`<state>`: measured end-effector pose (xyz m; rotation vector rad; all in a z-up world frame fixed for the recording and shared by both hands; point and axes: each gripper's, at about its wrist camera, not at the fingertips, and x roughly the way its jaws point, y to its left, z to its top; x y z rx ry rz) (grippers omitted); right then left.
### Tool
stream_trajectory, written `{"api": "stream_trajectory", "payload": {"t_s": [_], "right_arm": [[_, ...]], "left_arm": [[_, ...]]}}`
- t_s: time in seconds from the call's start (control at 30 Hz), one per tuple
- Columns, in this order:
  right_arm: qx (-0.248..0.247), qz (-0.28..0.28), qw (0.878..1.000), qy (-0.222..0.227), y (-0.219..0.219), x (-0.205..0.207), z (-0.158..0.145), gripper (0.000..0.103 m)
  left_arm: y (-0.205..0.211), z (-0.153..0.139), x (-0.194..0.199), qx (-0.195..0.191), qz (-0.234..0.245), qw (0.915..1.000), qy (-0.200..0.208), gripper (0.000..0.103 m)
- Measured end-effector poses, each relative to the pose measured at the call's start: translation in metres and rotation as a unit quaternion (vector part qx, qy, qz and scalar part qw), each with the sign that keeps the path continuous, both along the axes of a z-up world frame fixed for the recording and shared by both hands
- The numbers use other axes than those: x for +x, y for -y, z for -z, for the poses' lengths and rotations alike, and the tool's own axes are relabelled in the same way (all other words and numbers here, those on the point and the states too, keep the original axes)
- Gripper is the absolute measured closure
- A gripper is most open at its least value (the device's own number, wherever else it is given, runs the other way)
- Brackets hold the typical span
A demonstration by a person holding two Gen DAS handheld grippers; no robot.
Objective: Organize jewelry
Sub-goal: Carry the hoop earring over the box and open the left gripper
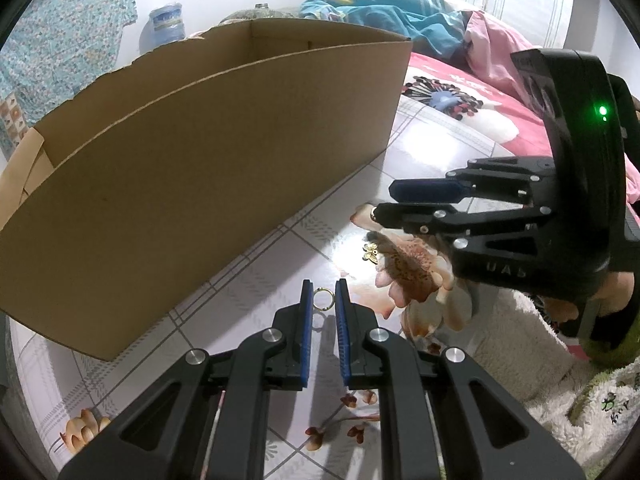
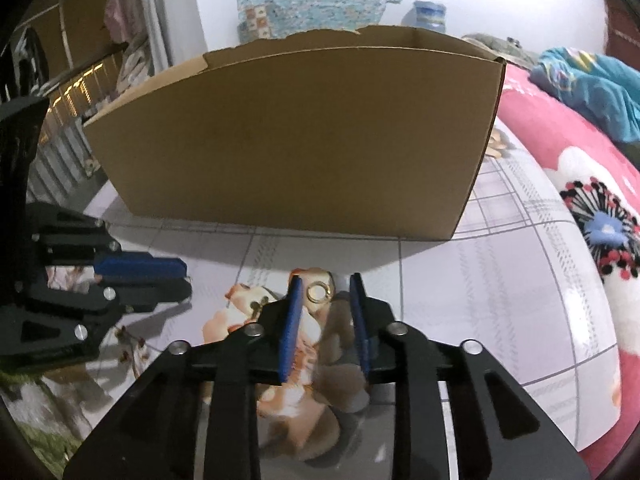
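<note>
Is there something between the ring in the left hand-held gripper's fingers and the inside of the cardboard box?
Only the cardboard box's own near wall, rising higher than the ring. Nothing else lies on the tablecloth between them.

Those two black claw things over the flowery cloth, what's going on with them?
A person is sorting jewelry with a handheld gripper in each hand, in front of a cardboard box. The left gripper has a small gold ring between its nearly closed fingers. The right gripper stands open around a second gold ring, which lies beside one blue pad. A gold butterfly piece lies loose on the floral cloth. Neither ring is in the box yet.
</note>
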<state>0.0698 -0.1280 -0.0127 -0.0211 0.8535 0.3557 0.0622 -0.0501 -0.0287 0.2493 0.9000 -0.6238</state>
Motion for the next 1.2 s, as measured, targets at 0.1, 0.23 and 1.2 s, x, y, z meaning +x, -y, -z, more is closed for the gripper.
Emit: {"api": "stream_trajectory", "payload": {"t_s": [0.1,0.23,1.2], "right_arm": [[-0.018,0.010,1.000,0.015,-0.007,-0.002,0.004,0.078],[-0.037,0.021,0.999,0.032,-0.014,-0.006,0.006,0.083],[0.014,0.024,0.989,0.145,-0.002,-0.020,-0.084,0.094]], "left_arm": [[-0.001,0.001,0.001,-0.002,-0.001,1.0000,-0.001,0.092],[-0.002,0.001,0.001,-0.002,-0.001,1.0000,-0.001,0.092],[-0.013,-0.089,-0.005,-0.098,0.017,0.9924,0.073,0.092]]}}
